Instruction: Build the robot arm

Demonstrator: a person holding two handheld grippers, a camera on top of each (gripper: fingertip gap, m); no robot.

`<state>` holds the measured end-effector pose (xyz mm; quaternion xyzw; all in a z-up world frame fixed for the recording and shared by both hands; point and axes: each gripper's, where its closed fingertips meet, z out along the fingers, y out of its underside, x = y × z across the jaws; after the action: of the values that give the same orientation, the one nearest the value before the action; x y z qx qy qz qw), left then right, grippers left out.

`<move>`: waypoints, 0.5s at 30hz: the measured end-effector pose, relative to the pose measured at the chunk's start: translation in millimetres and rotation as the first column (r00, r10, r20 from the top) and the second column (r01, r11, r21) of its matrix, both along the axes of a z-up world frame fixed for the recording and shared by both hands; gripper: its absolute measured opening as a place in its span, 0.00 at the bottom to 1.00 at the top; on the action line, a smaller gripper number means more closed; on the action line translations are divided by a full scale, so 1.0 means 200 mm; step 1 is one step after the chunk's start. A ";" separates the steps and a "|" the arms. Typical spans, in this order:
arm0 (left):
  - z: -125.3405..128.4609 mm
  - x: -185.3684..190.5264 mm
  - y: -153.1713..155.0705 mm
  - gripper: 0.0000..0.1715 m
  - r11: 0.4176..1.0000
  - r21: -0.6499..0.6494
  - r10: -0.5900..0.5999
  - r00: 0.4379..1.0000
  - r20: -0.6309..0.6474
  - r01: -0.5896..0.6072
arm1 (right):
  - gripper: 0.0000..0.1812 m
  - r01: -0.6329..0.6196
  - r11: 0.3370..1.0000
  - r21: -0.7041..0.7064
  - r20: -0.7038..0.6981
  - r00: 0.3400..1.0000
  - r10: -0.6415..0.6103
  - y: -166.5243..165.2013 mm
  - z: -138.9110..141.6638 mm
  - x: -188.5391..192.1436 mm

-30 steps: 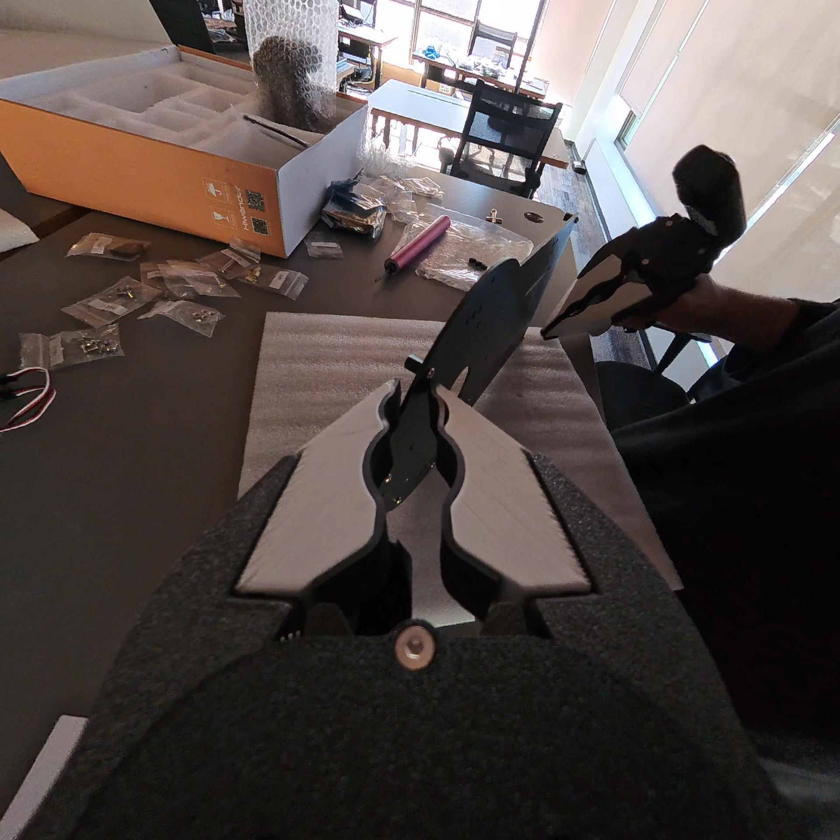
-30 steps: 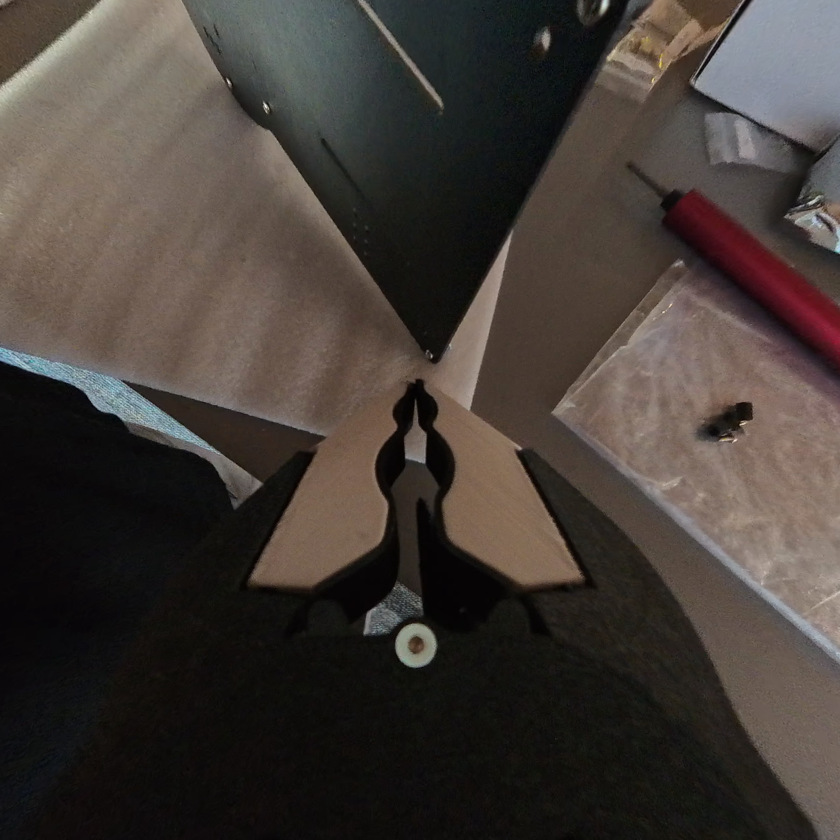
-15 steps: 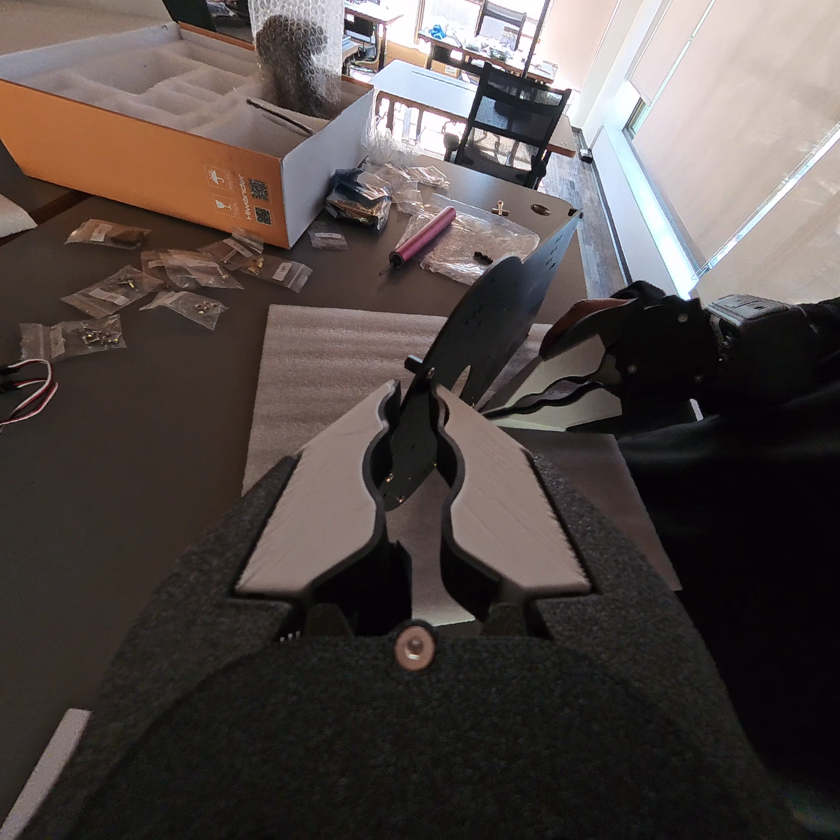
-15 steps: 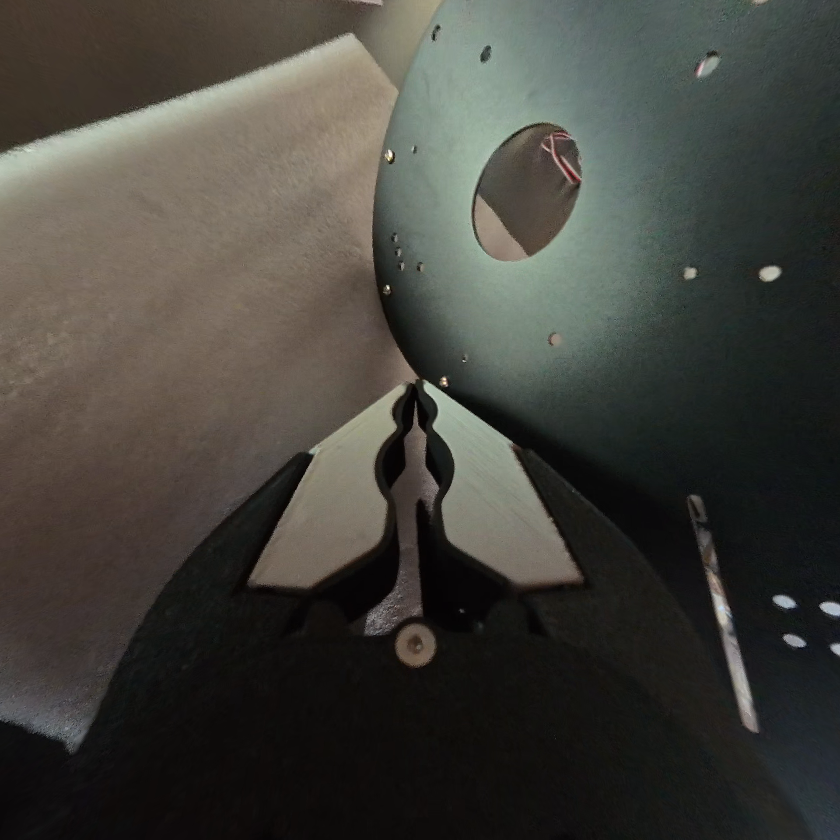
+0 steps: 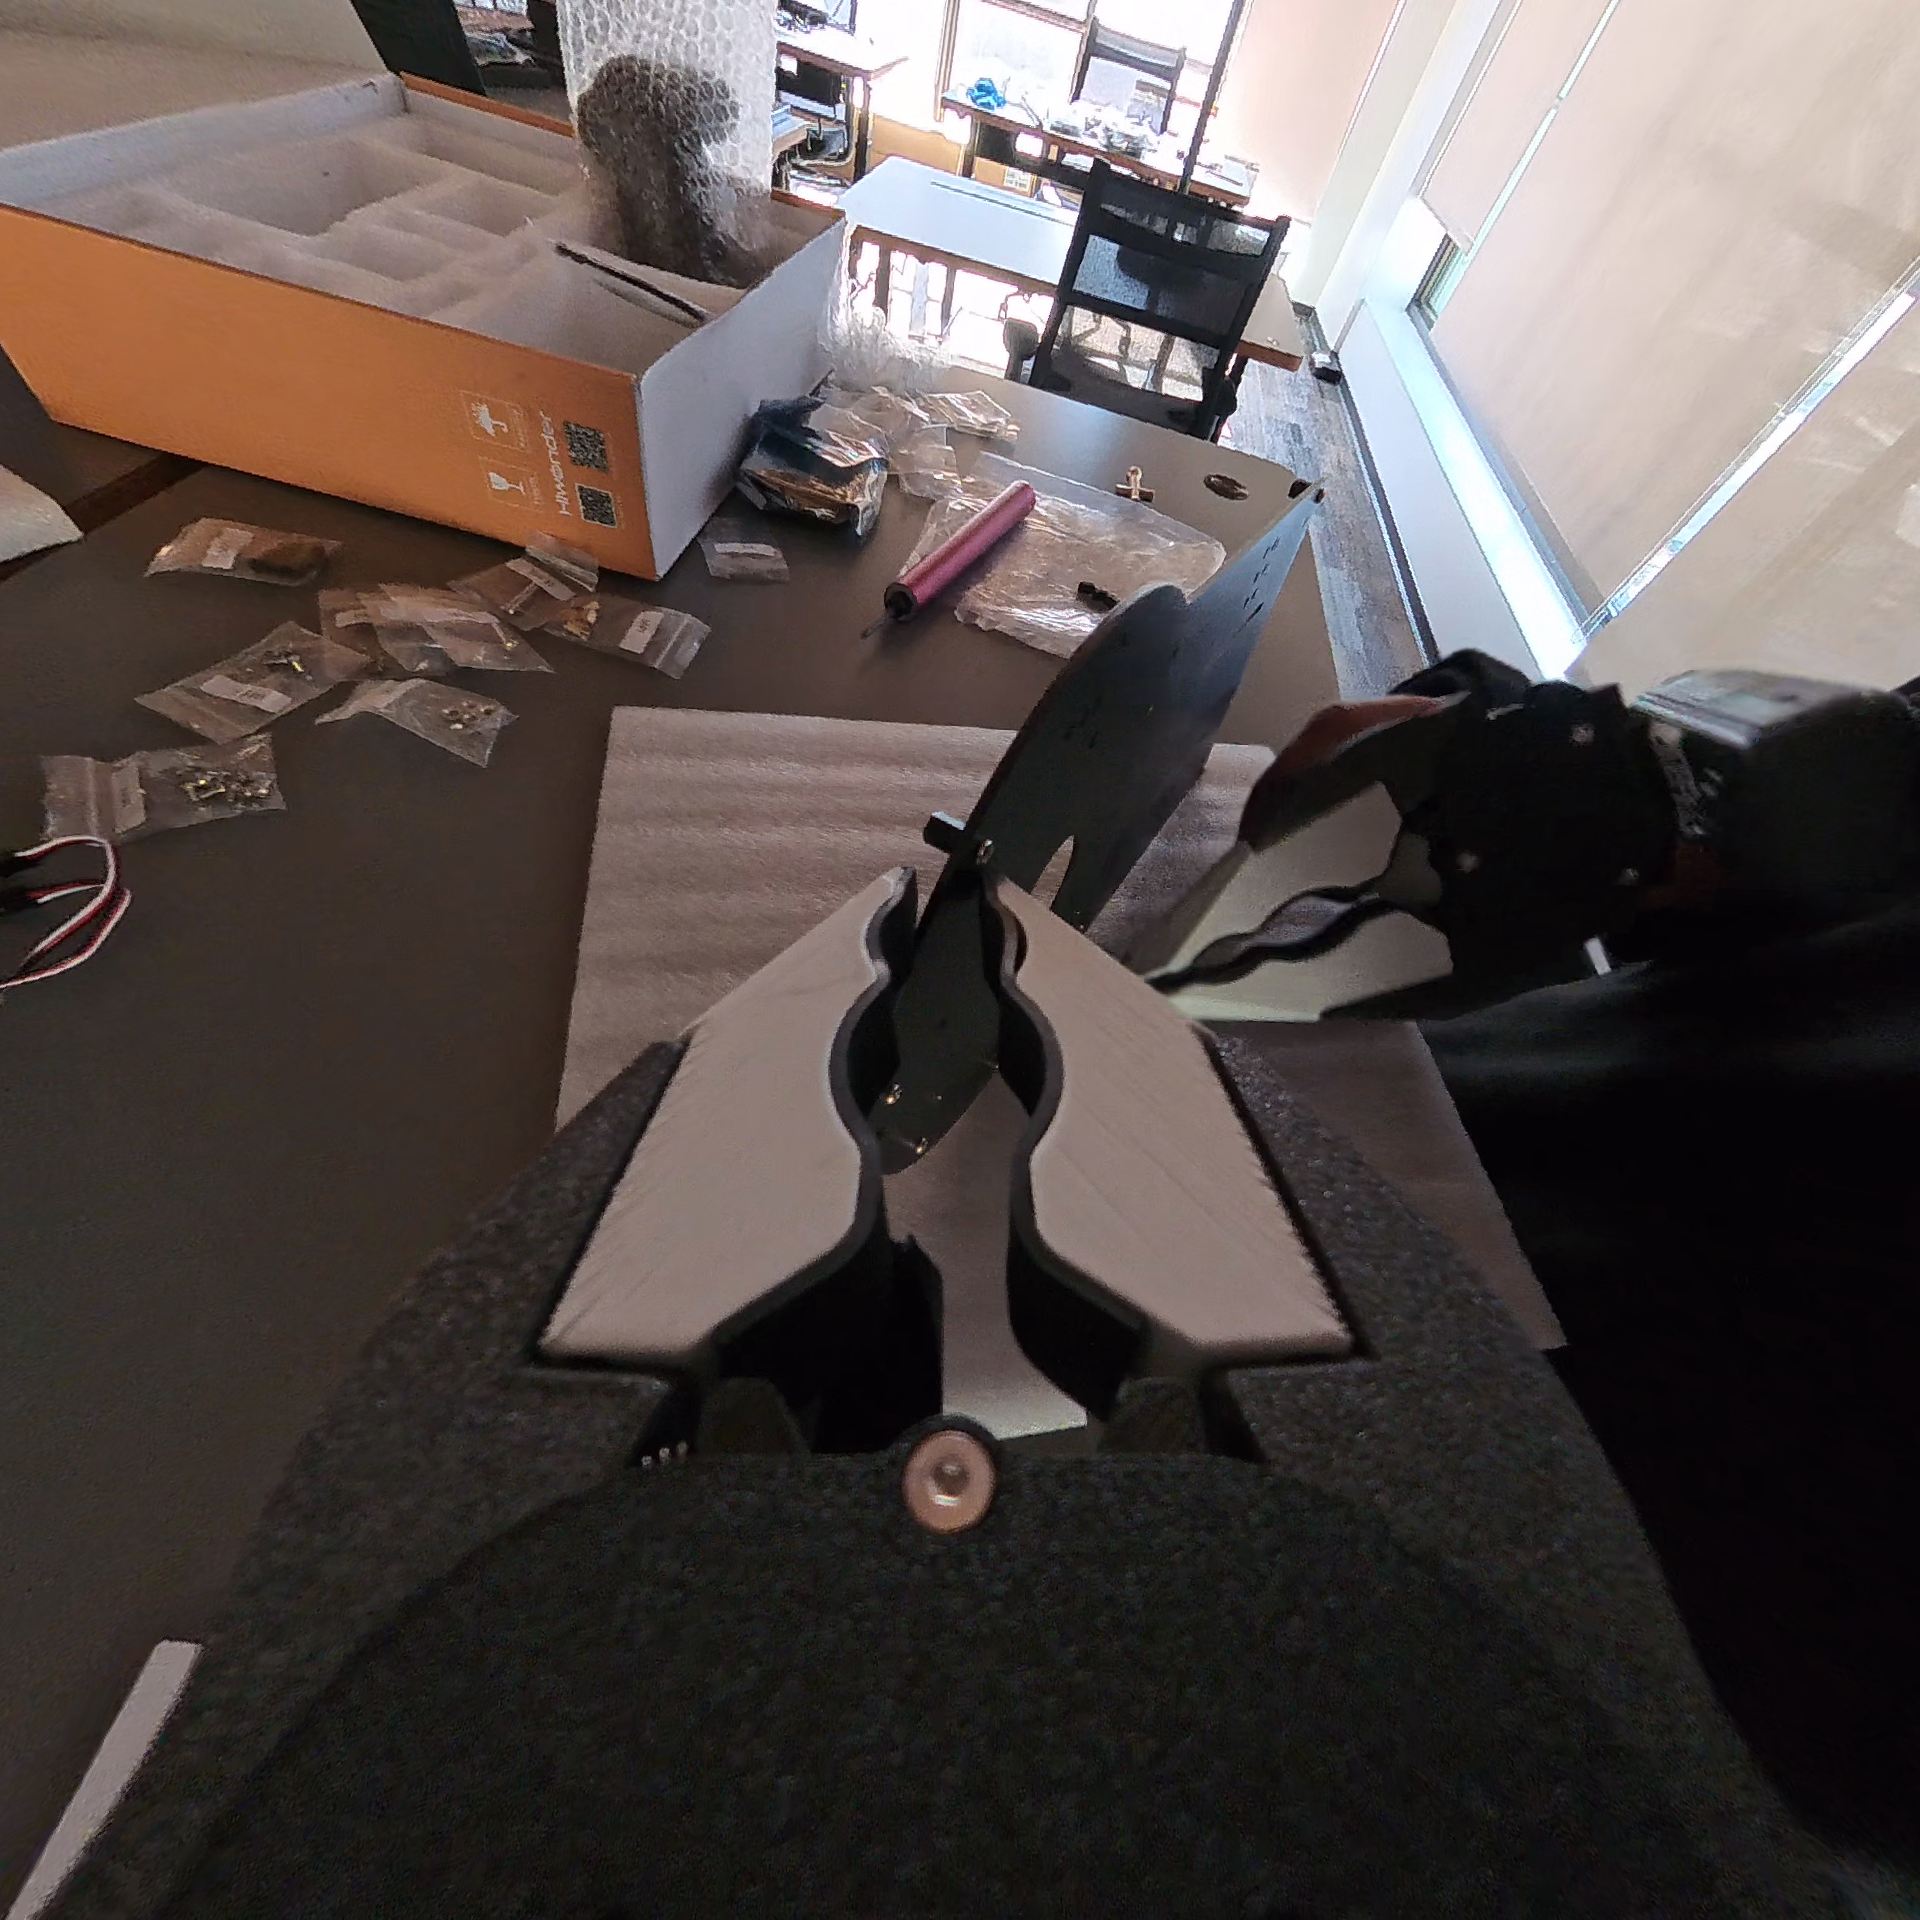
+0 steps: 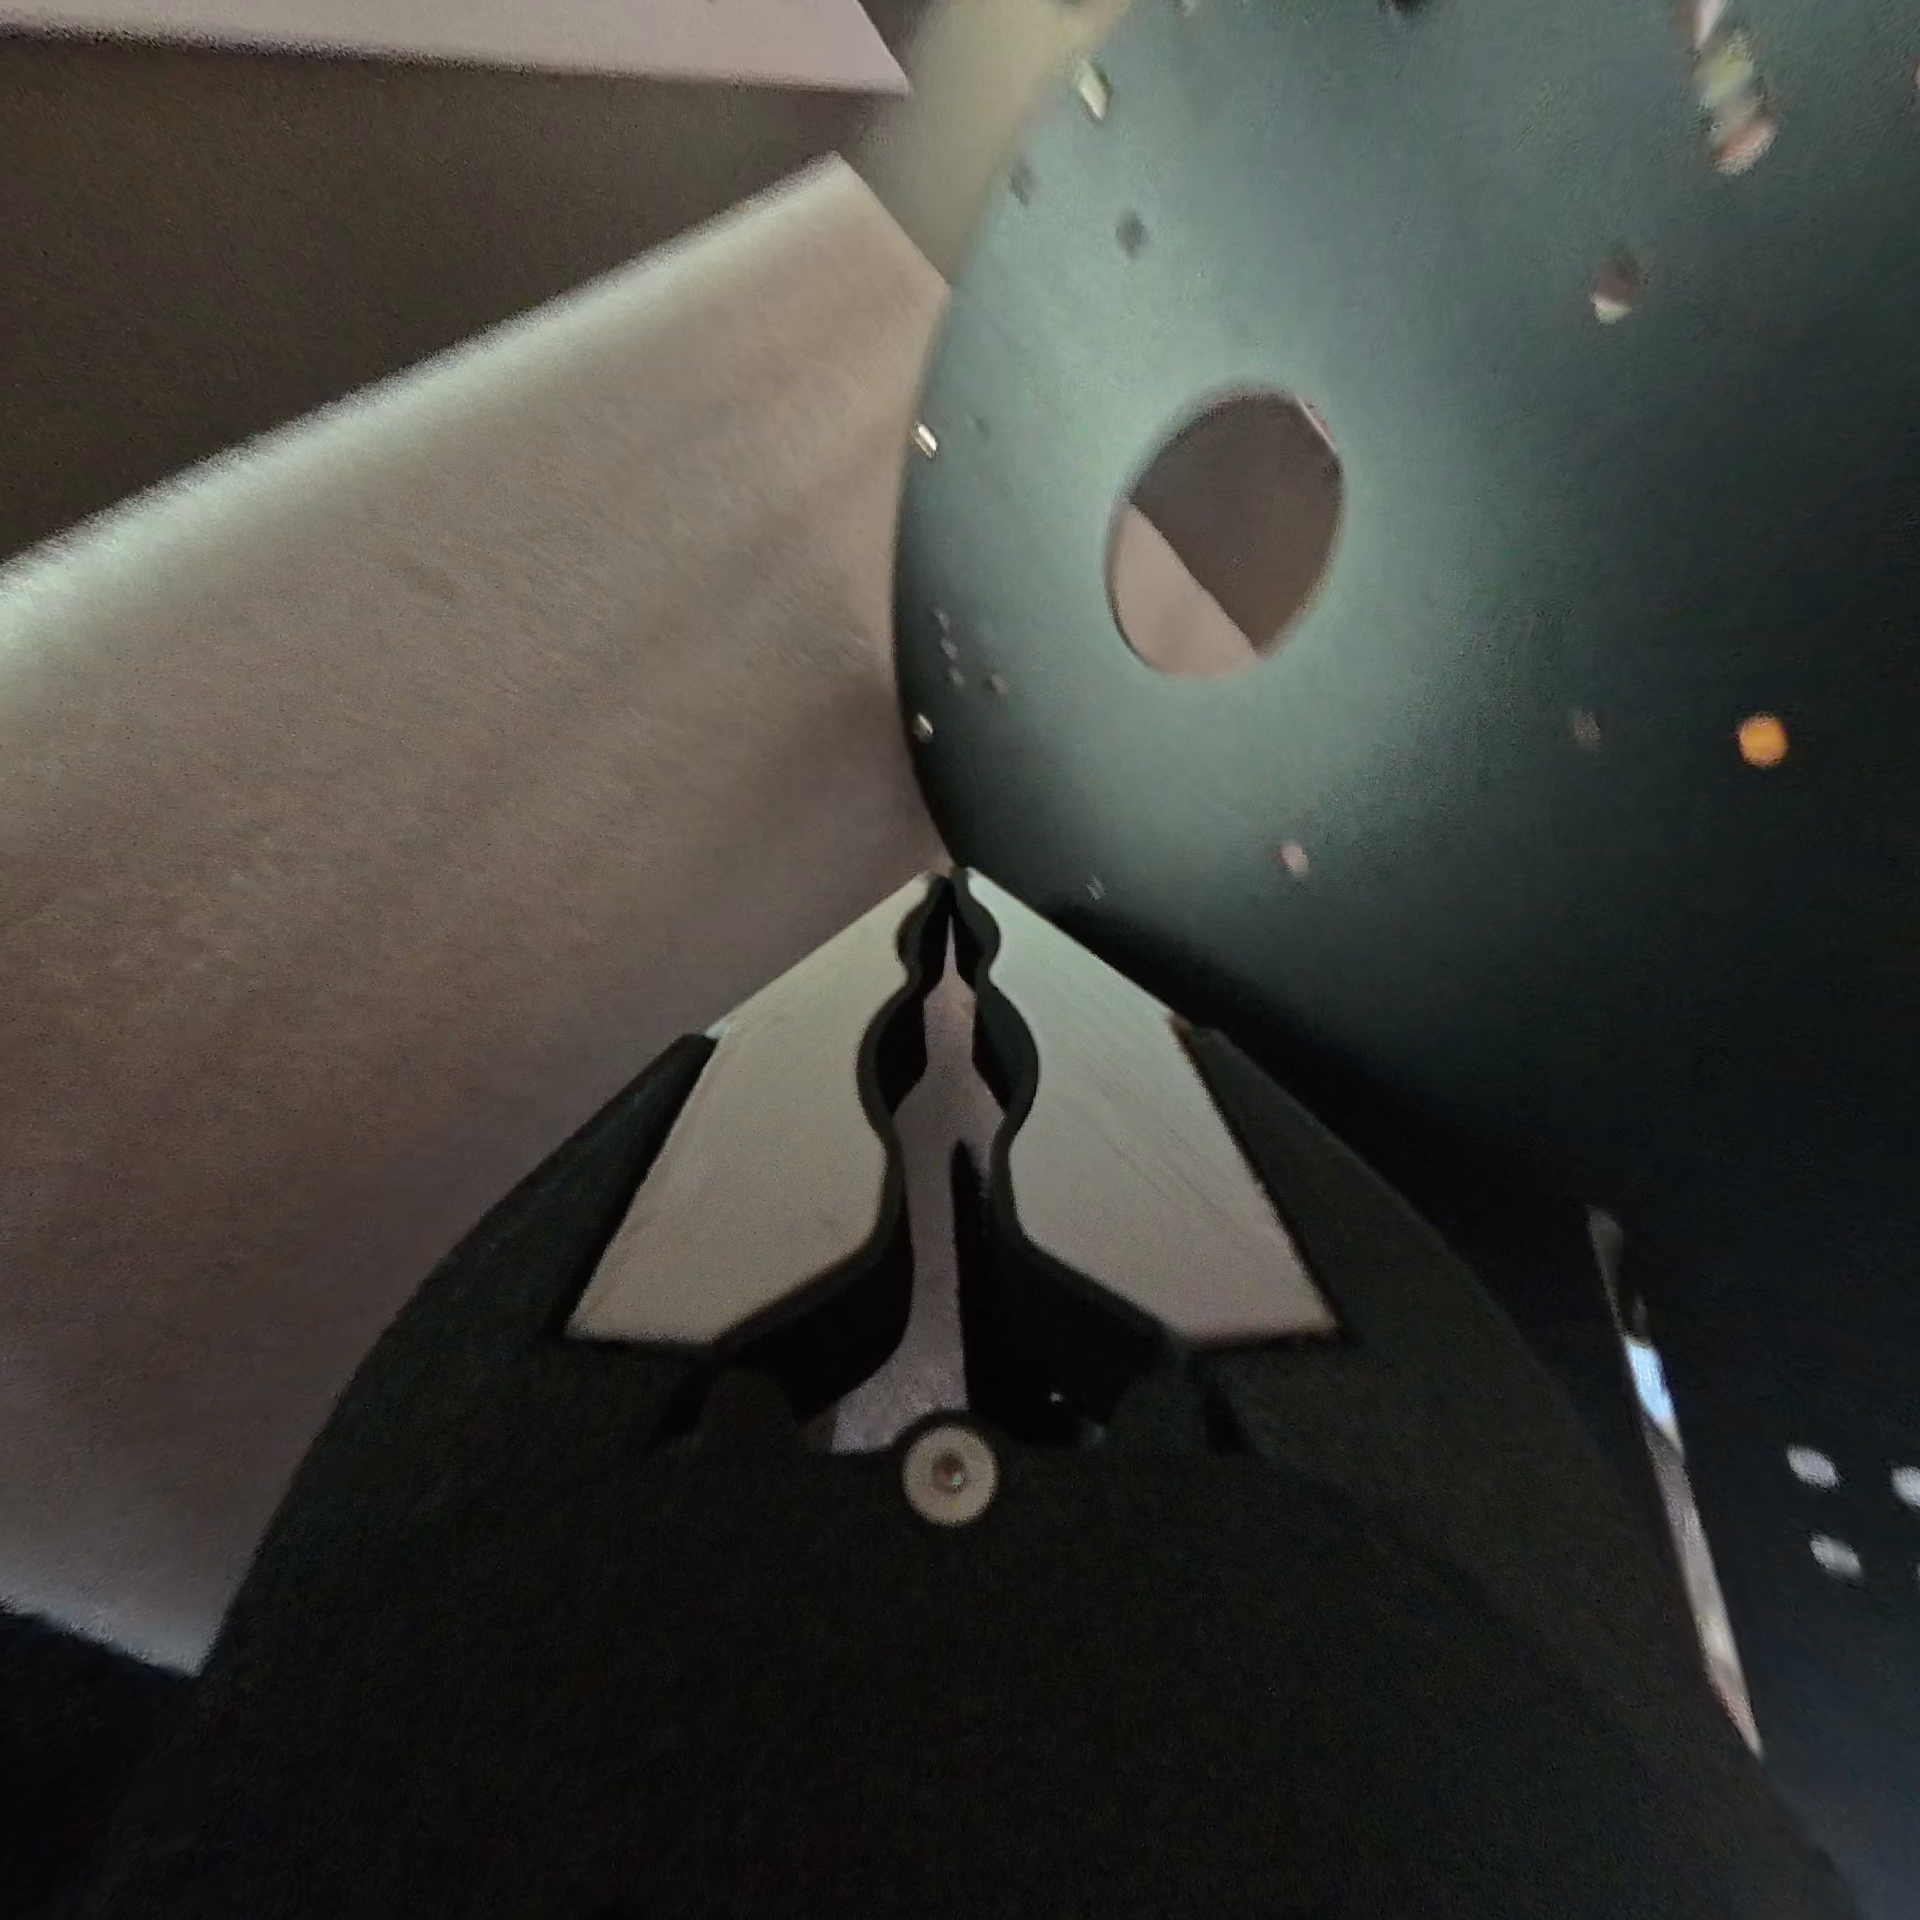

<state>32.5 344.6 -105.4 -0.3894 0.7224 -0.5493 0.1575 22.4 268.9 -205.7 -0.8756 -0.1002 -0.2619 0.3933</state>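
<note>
Over white foam sheet (image 5: 748,831) on a dark table (image 5: 312,1039), the left gripper (image 5: 951,914) clamps a thin, stiff-looking black plate (image 5: 1132,727) by its lower edge, tilted upright; the right gripper (image 6: 951,899), fingers together and empty, is just beside its rim.

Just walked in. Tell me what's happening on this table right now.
A person works with two handheld grippers. The left gripper is shut on one end of a black perforated plate, holding it tilted up on edge above a white foam sheet. The right gripper, shut and empty, has its tips right at the plate's rounded edge, near its large round hole. Beyond the sheet lie small bags of hardware, a magenta screwdriver and an open orange box.
</note>
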 end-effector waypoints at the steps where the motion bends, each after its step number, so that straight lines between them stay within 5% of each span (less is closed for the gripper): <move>1: 0.00 0.00 0.00 0.07 1.000 0.001 0.000 1.000 -0.001 0.000 | 0.00 -0.018 1.000 -0.001 0.022 1.000 0.018 0.03 0.01 -0.03; 9: 0.00 0.00 0.00 0.06 0.999 -0.026 -0.036 0.999 -0.010 0.036 | 0.00 -0.035 0.994 -0.108 0.075 0.996 0.043 0.23 -0.10 -0.01; 15: 0.00 0.00 0.00 0.06 0.997 -0.041 -0.061 0.998 -0.010 0.061 | 0.00 -0.084 0.996 -0.043 0.099 0.991 0.088 0.31 -0.01 -0.08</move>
<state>32.4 344.7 -105.1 -0.3732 0.7236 -0.5663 0.1287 5.7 330.8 -207.2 -0.8636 -0.1627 -0.2866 0.3815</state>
